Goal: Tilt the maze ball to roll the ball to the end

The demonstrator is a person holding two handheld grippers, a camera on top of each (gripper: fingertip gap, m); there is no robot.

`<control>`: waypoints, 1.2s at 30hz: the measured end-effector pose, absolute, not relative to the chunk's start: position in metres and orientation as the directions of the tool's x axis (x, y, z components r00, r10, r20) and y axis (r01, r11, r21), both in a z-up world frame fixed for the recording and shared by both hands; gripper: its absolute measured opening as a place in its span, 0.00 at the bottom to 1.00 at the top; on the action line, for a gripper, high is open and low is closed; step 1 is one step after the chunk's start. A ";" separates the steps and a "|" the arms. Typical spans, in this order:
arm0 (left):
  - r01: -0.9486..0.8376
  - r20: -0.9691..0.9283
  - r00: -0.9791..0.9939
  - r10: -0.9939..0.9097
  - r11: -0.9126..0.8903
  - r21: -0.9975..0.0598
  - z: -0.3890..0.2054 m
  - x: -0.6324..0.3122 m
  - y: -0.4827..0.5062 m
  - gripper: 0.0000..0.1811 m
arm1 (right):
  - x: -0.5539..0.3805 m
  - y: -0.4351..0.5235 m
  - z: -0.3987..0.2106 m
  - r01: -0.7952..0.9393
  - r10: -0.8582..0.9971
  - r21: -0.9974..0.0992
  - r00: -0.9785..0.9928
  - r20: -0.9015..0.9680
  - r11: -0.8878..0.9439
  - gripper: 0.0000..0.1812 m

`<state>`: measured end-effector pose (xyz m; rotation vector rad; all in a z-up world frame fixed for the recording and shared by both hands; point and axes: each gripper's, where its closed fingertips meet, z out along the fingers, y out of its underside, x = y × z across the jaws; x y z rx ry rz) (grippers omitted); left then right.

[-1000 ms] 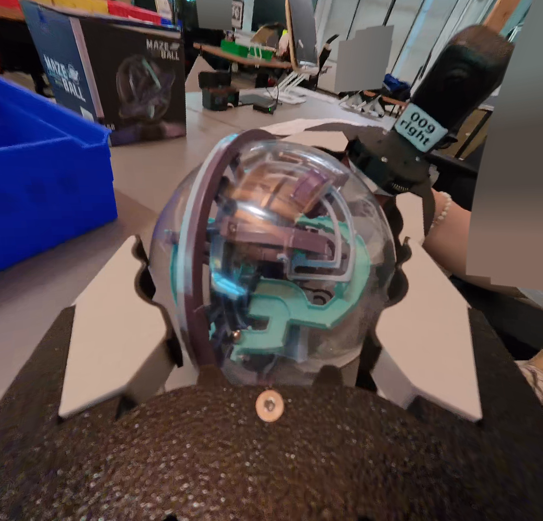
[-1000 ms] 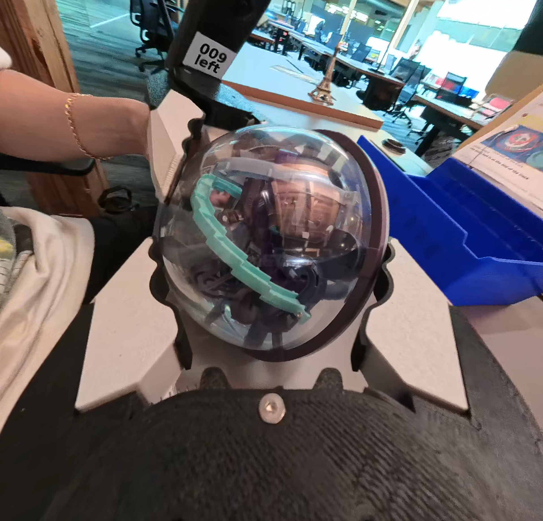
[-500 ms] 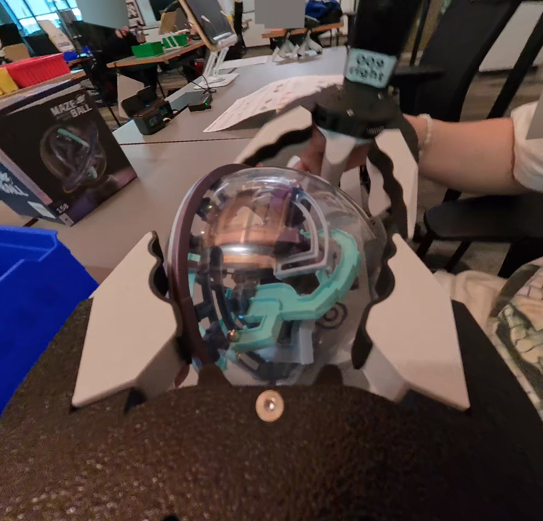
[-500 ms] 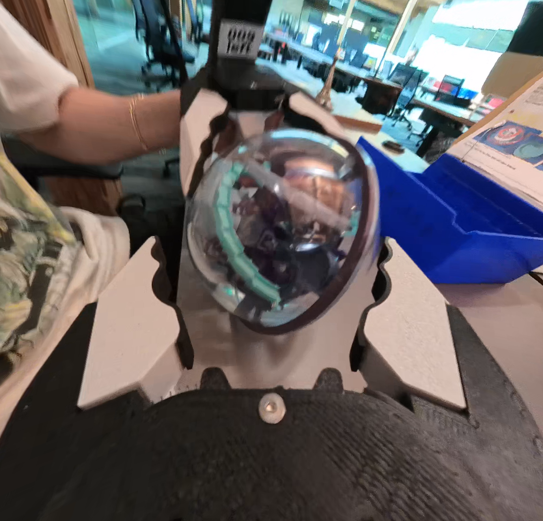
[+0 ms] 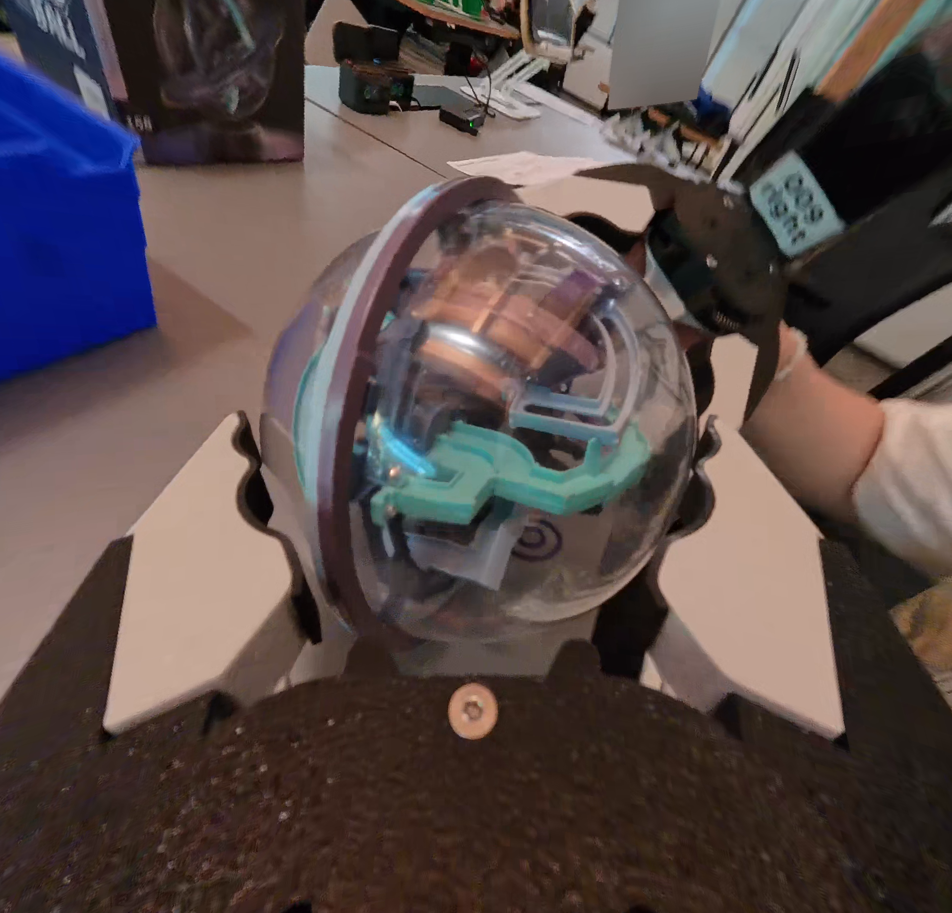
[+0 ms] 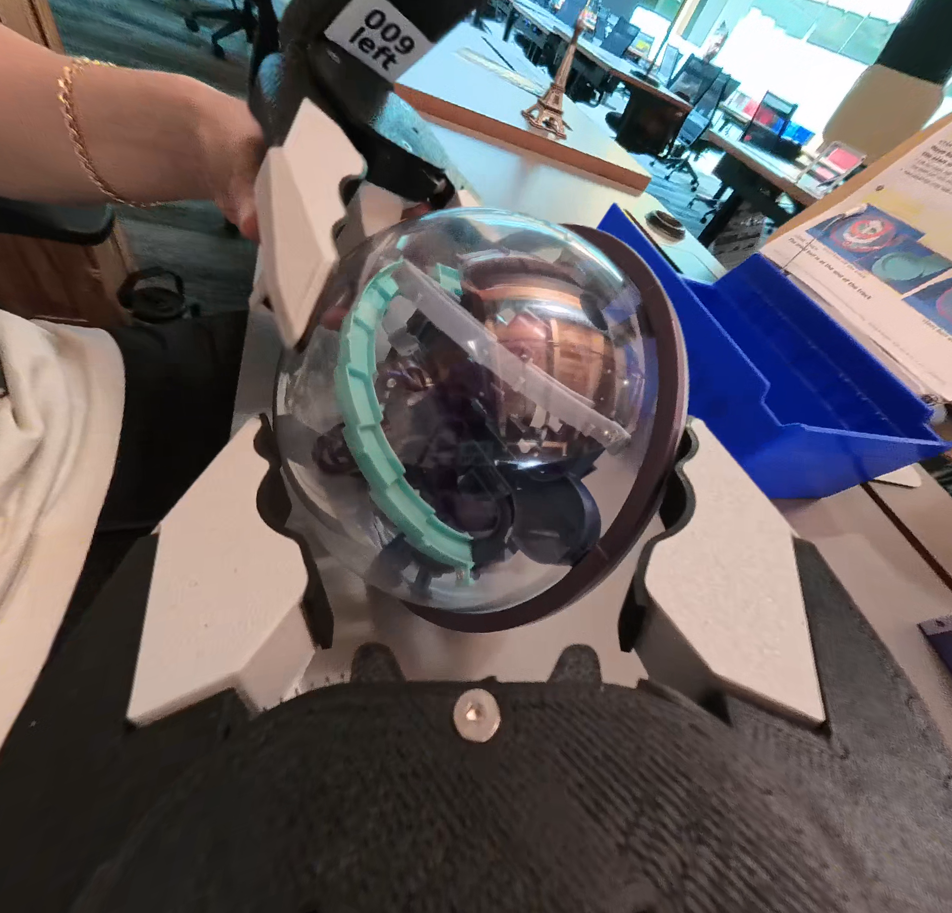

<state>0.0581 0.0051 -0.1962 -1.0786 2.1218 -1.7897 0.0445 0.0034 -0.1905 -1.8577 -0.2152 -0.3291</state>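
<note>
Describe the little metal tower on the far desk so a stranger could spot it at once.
Start at the blue bin beside the maze ball in the right wrist view. Beyond it a white desk with a wood-coloured edge runs across. The small tower model stands alone on it: coppery, latticed, tapering to a thin spire, the only upright thing on that desktop.

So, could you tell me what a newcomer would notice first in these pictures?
The clear maze ball fills the middle, clamped between the left gripper and right gripper from opposite sides. A teal track curls inside it. A blue bin sits on the table behind.
</note>
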 end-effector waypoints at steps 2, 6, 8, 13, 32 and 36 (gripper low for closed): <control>-0.486 0.422 -0.682 -0.598 -0.063 -0.872 -0.198 0.056 0.009 0.87 | 0.042 0.006 -0.192 0.343 -0.041 -0.887 0.927 0.373 -0.311 0.81; -0.529 0.518 -0.639 -0.569 -0.164 -0.833 -0.189 0.056 0.011 0.86 | 0.034 0.008 -0.191 0.376 -0.086 -0.883 0.906 0.413 -0.279 0.81; -0.533 0.528 -0.642 -0.556 -0.171 -0.829 -0.187 0.055 0.011 0.85 | 0.031 0.007 -0.191 0.400 -0.104 -0.874 0.892 0.440 -0.275 0.81; -0.551 0.502 -0.635 -0.587 -0.111 -0.827 -0.191 0.054 0.005 0.87 | 0.031 0.005 -0.192 0.410 -0.168 -0.872 0.871 0.461 -0.268 0.83; -0.043 -0.078 -0.860 -0.504 0.225 -0.973 -0.184 0.037 -0.005 0.87 | 0.020 0.005 -0.195 0.755 -0.232 -0.582 0.534 0.813 -0.302 0.82; 0.001 -0.181 -0.837 -0.516 0.330 -0.944 -0.195 0.049 -0.004 0.87 | 0.018 0.006 -0.189 0.723 -0.232 -0.648 0.606 0.761 -0.239 0.81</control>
